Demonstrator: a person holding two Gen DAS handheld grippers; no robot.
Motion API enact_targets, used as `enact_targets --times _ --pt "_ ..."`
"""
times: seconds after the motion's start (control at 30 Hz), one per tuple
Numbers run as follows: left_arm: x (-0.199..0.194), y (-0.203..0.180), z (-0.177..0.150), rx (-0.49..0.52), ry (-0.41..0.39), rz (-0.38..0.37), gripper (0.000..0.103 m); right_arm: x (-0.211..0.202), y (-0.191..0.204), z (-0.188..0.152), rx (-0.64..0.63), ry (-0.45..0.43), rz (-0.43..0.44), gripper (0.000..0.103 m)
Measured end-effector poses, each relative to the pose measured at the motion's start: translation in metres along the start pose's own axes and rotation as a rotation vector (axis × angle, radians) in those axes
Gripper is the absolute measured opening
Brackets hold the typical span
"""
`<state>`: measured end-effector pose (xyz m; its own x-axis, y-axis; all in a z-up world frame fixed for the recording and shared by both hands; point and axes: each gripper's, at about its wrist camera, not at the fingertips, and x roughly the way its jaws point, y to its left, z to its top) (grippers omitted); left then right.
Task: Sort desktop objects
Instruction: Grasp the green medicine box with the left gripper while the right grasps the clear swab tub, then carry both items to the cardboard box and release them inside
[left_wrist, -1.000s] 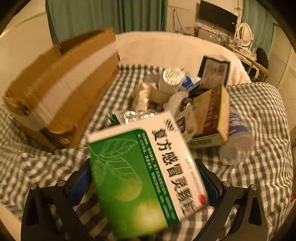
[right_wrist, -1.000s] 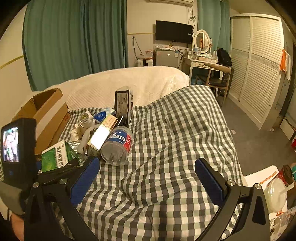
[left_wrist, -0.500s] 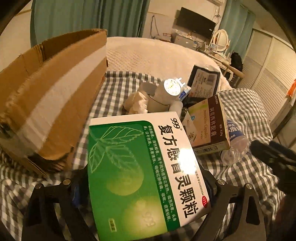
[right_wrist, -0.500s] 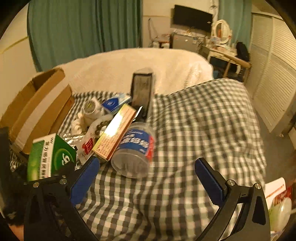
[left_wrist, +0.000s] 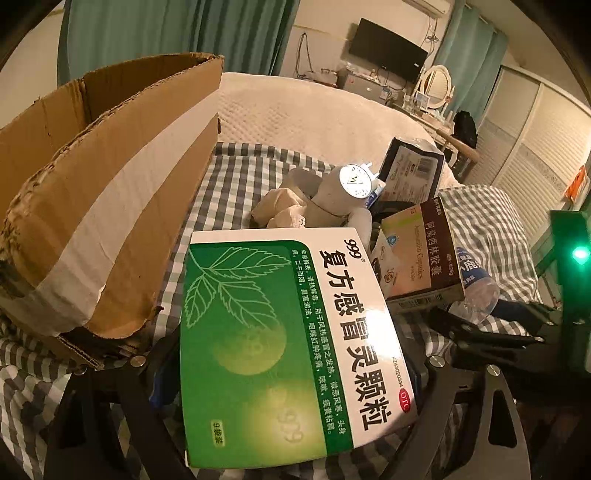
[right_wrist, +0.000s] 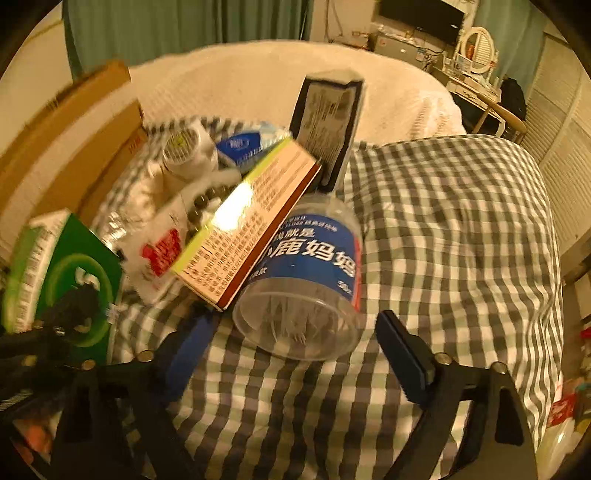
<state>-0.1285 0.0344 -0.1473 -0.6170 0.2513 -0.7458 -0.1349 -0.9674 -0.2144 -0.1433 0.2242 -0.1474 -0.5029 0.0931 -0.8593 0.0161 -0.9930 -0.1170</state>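
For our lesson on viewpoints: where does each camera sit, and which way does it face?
Left wrist: on the left gripper, looking down its fingers at the green box they clamp; carton behind.
Right wrist: on the right gripper, looking down at the jar between its closing fingers.
Both show green box, jar, checked cloth.

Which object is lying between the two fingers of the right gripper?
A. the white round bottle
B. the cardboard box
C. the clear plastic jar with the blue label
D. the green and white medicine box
C: in the right wrist view the clear plastic jar lies on its side on the checked cloth between the closing fingers of the right gripper, pads not yet pressing it.
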Motion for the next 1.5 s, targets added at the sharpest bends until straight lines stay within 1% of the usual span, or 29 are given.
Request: enact_targets --times 0.07,0.3,0.53,0.73,0.83,0.97,1.07,1.17,1.3,1.37,1.47,1.5 --pt "0.002 -0.001 0.0 0.008 -0.003 0.002 0.092 0.006 -0.002 0.001 0.015 0.015 -0.003 0.062" --pt "0.001 -0.003 0.002 0.024 -0.012 -0.006 0.091 -0.011 -0.012 -0.009 0.066 -0.038 0.01 0.061" --pt "-0.017 -0.016 0.001 0.065 -0.056 -0.042 0.09 -0.057 -0.015 -0.026 0.101 -0.113 0.004 0.06" --pt "-0.042 -0.021 0.002 0.081 -0.106 -0.084 0.09 -0.091 -0.018 -0.034 0.14 -0.145 0.012 0.058" --pt "-0.052 -0.02 0.003 0.079 -0.124 -0.096 0.09 -0.104 -0.018 -0.041 0.147 -0.156 0.001 0.057" --pt "-0.06 -0.015 0.005 0.073 -0.137 -0.102 0.09 -0.113 -0.019 -0.047 0.161 -0.16 0.01 0.057" --pt "-0.061 -0.012 0.005 0.063 -0.134 -0.097 0.09 -0.11 -0.018 -0.05 0.169 -0.138 0.008 0.057" --pt "-0.065 -0.008 0.005 0.054 -0.14 -0.095 0.09 -0.108 -0.018 -0.053 0.192 -0.134 0.039 0.057" --pt "-0.07 -0.008 0.011 0.059 -0.155 -0.104 0.09 -0.124 -0.013 -0.049 0.172 -0.175 0.039 0.057" --pt "-0.078 -0.007 0.017 0.05 -0.17 -0.12 0.09 -0.136 -0.011 -0.043 0.174 -0.206 0.067 0.057" --pt "-0.098 -0.001 0.035 0.035 -0.218 -0.139 0.087 -0.157 -0.004 -0.031 0.159 -0.262 0.11 0.057" --pt "-0.108 0.003 0.046 0.027 -0.244 -0.137 0.087 -0.166 0.001 -0.023 0.139 -0.282 0.121 0.057"
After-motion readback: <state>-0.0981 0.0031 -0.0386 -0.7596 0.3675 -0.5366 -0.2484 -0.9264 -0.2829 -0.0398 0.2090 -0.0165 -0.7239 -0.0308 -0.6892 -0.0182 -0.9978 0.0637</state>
